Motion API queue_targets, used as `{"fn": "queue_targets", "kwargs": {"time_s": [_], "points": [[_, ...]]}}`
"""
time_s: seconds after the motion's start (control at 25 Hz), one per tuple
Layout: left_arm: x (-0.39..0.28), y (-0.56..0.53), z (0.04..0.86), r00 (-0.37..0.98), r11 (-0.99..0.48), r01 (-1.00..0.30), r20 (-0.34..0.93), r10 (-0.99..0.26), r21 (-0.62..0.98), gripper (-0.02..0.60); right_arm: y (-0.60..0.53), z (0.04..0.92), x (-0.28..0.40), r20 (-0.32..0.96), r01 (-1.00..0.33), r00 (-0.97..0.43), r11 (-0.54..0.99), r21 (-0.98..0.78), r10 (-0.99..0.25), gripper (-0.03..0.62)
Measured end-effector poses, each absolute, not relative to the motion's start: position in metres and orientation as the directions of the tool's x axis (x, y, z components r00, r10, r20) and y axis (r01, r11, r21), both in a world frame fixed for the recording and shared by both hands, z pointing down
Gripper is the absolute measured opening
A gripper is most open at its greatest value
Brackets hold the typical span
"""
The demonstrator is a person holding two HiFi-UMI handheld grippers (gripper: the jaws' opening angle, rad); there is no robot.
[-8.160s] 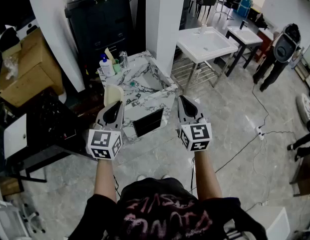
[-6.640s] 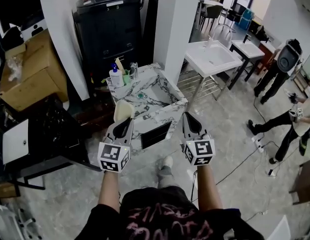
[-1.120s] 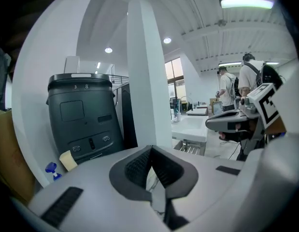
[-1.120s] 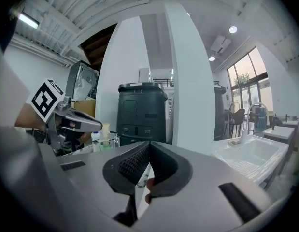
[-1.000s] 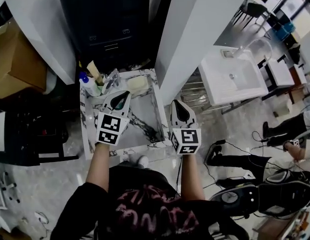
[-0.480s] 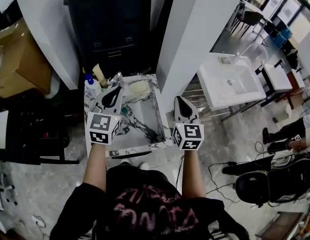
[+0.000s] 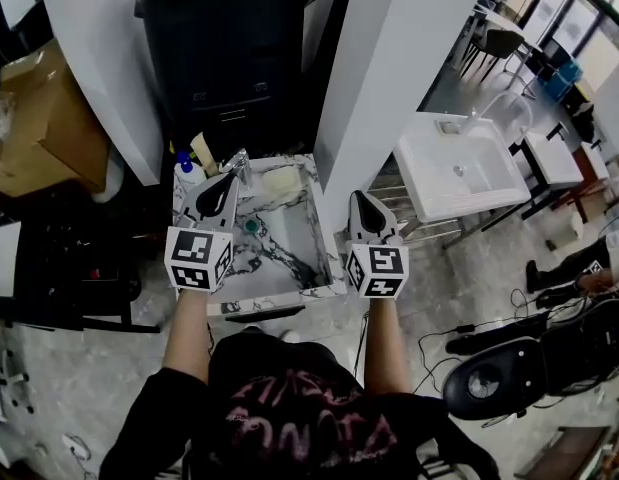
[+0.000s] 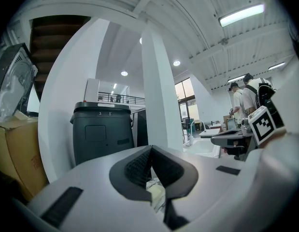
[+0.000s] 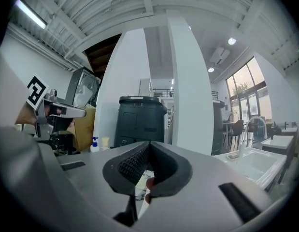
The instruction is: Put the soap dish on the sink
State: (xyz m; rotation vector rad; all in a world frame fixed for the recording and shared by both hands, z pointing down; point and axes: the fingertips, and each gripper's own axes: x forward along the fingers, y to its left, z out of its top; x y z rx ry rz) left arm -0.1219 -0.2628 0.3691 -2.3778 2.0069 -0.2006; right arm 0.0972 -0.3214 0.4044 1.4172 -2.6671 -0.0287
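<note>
Two hand-held grippers show in the head view, held out over a white-and-black veined marble sink (image 7: 289,258). The left hand-held gripper (image 7: 227,180) hangs above the sink's left back corner by a chrome tap (image 7: 239,160), and the right hand-held gripper (image 7: 361,200) is just past the sink's right rim. The cream rectangular soap dish (image 7: 279,180) lies on the sink's back rim, just right of the tap and apart from both tools. A clear bottle with a blue cap (image 7: 186,168) stands at the rim's left back corner, a tall black bin (image 7: 224,38) rises behind it, and a white pillar (image 7: 379,68) stands to the right. In the left gripper view, the left hand-held gripper (image 8: 150,149) has its jaws closed tip to tip with nothing between them; the black bin (image 8: 103,129) and the pillar (image 8: 161,95) stand ahead. In the right gripper view, the right hand-held gripper (image 9: 149,144) likewise has its jaws together and empty, with the bin (image 9: 139,120) ahead and the blue-capped bottle (image 9: 94,144) to its left.
</note>
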Motion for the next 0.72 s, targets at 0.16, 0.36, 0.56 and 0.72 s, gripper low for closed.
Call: {"fn": "queue_targets", "kwargs": {"time_s": [0.16,0.36,0.56,0.72], "points": [[-0.121,-0.265,0.371,0.167,-0.178,-0.978,0.096,-0.981,-0.109,0.014,-0.322,0.398,0.100,0.087,-0.825,-0.552,0.558,0.089,-0.829,0.012],[-0.120,-0.268,0.372,0.166,-0.176,-0.979,0.099,-0.981,-0.106,0.015,-0.323,0.393,0.097,0.085,-0.818,-0.558,0.565,0.108,-0.825,0.012],[-0.122,-0.273,0.362,0.168,-0.173,-0.981,0.062,-0.984,-0.093,0.015,-0.327,0.392,0.097,0.083,-0.819,-0.557,0.563,0.113,-0.827,0.012],[-0.127,-0.275,0.361,0.162,-0.168,-0.981,0.062,-0.985,-0.101,0.015,-0.330,0.392,0.098,0.083,-0.822,-0.554,0.560,0.107,-0.829,0.012]]}}
